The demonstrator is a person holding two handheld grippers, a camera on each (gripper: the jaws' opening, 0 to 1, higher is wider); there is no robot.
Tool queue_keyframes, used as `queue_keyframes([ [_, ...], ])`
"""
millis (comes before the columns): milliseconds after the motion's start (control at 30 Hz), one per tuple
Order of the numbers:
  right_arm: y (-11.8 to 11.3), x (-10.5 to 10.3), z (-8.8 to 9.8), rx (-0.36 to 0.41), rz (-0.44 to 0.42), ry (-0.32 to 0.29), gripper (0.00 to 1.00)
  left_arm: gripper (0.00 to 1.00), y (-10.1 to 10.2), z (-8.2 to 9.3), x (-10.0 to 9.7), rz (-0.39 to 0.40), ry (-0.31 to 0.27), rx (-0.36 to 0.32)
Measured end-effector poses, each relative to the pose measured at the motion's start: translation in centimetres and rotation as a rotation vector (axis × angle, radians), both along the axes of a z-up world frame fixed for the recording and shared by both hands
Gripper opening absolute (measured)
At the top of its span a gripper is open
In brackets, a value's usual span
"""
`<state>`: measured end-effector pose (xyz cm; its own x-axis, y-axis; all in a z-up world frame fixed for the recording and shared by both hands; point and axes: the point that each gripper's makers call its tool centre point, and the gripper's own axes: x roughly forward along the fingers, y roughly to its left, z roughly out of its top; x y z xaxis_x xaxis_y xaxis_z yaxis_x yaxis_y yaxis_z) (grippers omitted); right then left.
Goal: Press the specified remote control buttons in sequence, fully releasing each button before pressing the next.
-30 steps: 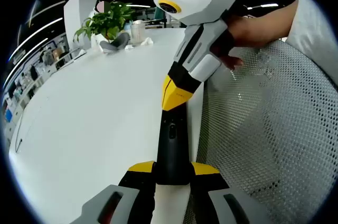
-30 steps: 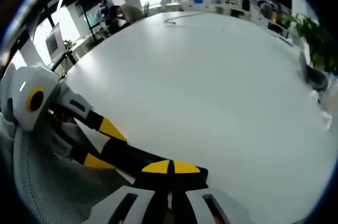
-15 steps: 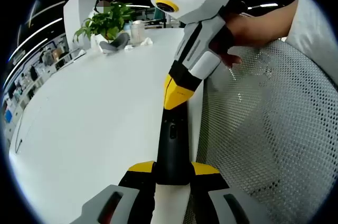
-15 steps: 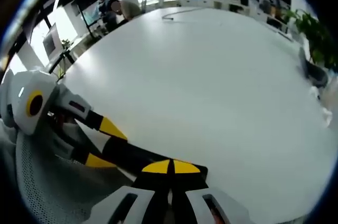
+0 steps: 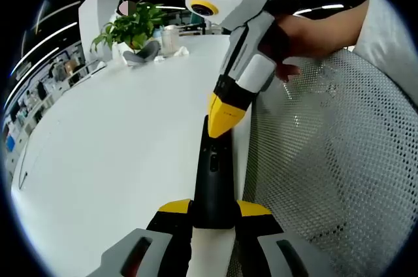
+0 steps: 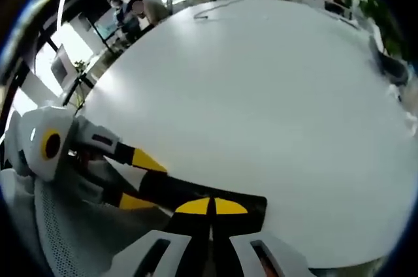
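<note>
- Remote control [image 5: 213,182] clamped between left gripper [image 5: 213,215] jaws, held steady over the white table [image 5: 104,153] edge for pressing.
- Long axis running straight ahead of those jaws, far end toward right gripper [image 5: 226,117].
- Right jaws shut together, tips touching the remote's upper face [image 6: 196,193], apparently on a button.

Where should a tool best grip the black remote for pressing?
At its near end, across the narrow width, as the left tool does: the black remote is long and slim, its button face stays up, and the right tool can reach the far end.
</note>
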<state>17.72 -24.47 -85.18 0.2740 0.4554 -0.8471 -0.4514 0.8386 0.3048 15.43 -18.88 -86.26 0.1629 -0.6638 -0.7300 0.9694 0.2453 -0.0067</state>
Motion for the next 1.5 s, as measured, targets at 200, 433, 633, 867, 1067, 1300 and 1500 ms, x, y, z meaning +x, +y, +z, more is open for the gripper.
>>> queue_keyframes([
  [200,0.19,-0.27,-0.11,-0.002,0.012,0.012,0.0,0.25,0.03,-0.03,0.02,0.0,0.0,0.0],
  [433,0.31,-0.33,-0.05,0.006,0.01,0.016,0.0,0.25,0.04,0.0,0.01,0.0,0.001,-0.001],
  [633,0.31,-0.37,-0.19,-0.01,0.025,0.004,0.0,0.25,0.03,0.0,-0.01,0.001,0.002,-0.001],
  [867,0.3,-0.4,-0.21,-0.001,0.036,-0.007,0.0,0.25,0.03,-0.01,-0.02,0.001,0.002,-0.002],
  [1067,0.35,-0.44,-0.17,0.004,0.039,-0.01,0.0,0.25,0.03,0.0,-0.03,0.001,0.003,-0.003],
  [1300,0.33,-0.41,-0.22,-0.011,0.057,-0.027,0.0,0.25,-0.01,-0.01,-0.01,0.002,0.004,-0.005],
  [1500,0.31,-0.37,-0.28,-0.017,0.063,-0.035,0.0,0.25,-0.06,0.0,0.0,-0.009,-0.001,-0.013],
])
